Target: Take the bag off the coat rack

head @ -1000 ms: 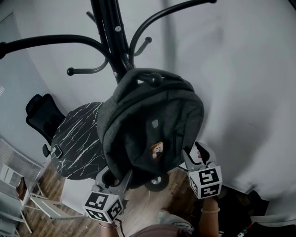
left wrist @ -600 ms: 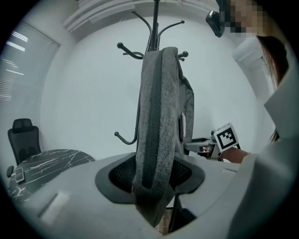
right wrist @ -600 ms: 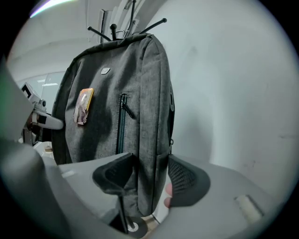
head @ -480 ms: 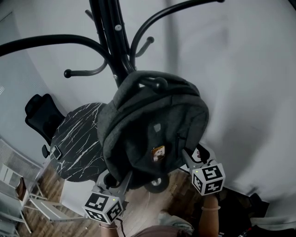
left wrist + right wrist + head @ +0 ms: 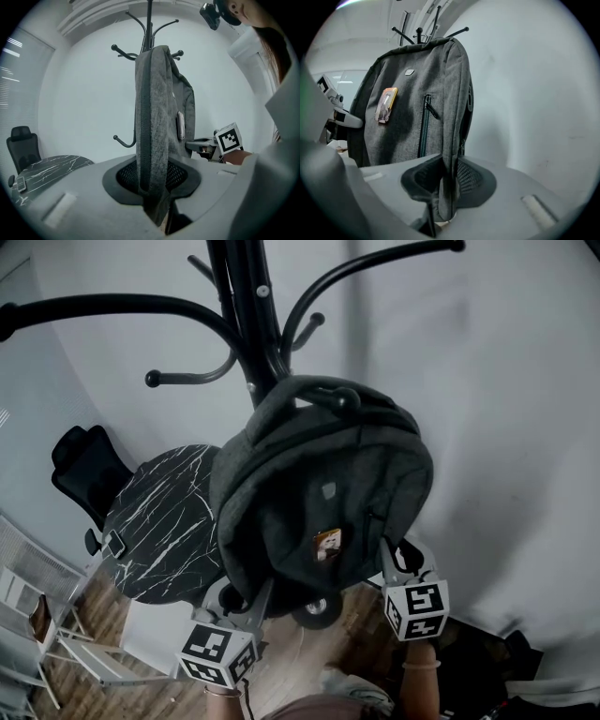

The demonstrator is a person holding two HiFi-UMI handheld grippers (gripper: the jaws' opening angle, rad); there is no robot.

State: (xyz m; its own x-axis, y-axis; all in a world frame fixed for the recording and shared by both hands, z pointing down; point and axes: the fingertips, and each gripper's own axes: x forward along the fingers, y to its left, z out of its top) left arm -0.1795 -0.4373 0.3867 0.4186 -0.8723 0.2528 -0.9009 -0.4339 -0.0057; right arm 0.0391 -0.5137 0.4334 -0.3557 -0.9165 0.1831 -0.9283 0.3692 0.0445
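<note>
A grey backpack (image 5: 323,502) with a small yellow tag hangs by its top loop from a hook of the black coat rack (image 5: 246,315). My left gripper (image 5: 255,601) is at the bag's lower left edge. In the left gripper view its jaws have just been closing, and the bag's side edge (image 5: 154,117) now fills the gap (image 5: 152,180) between them. My right gripper (image 5: 384,554) is at the lower right edge. Its jaws have also just been closing, and they pinch the bag's side seam (image 5: 447,187) below the zip pocket (image 5: 424,126).
A round black marble table (image 5: 159,521) and a black office chair (image 5: 84,470) stand to the left behind the rack. White wire furniture (image 5: 37,615) sits at the lower left. A curved white wall is close behind the bag on the right.
Both grippers' jaws have narrowed onto the bag's lower edges. The bag and rack sit slightly further right in the head view; the grippers have stayed at the bag's bottom corners.
</note>
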